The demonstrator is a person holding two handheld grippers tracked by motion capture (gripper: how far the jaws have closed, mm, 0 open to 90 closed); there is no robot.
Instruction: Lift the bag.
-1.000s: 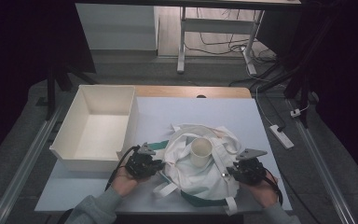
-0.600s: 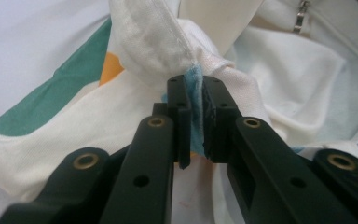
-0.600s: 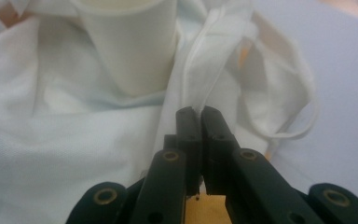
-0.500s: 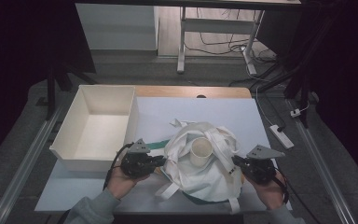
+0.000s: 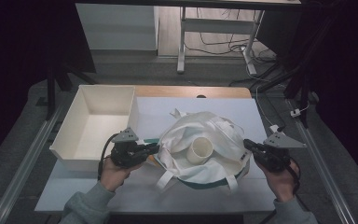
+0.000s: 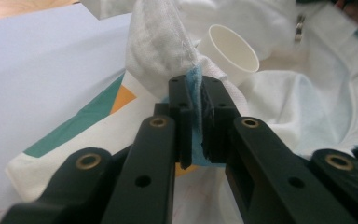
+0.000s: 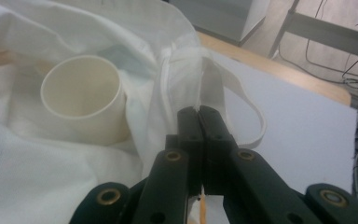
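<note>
Riding close along the fingers, the left gripper view shows what the high view cannot: the left gripper [image 6: 194,93] is clamped on a bunched fold of the white cloth bag [image 6: 158,42], with a strip of blue lining pinched between the fingers, and teal and orange patches printed on the bag's outer face just below; in the high view the same left gripper [image 5: 154,148] only appears as a dark shape touching the bag's left edge. The right gripper view likewise shows the right gripper [image 7: 198,114] closed tight on the bag's rim beside a looped white handle [image 7: 254,116], whereas from above the right gripper [image 5: 248,144] merely meets the right edge of the bag [image 5: 214,135]. The bag lies spread on a pale sheet [image 5: 154,109] covering the bench [image 5: 191,91], near the person's side and between the two hands, its mouth held wide. Inside it a white paper cup [image 5: 200,150] lies tilted with its open mouth showing; both gripper views see it close behind their fingers, [image 6: 228,49] and [image 7: 86,95]. An open white box [image 5: 95,126] sits just left of the bag, beside the left hand [image 5: 114,168]. The right hand [image 5: 279,179] grips from the bench's right edge. Beyond the bench stand a table frame [image 5: 214,39] and loose cables [image 5: 223,44] on the floor
</note>
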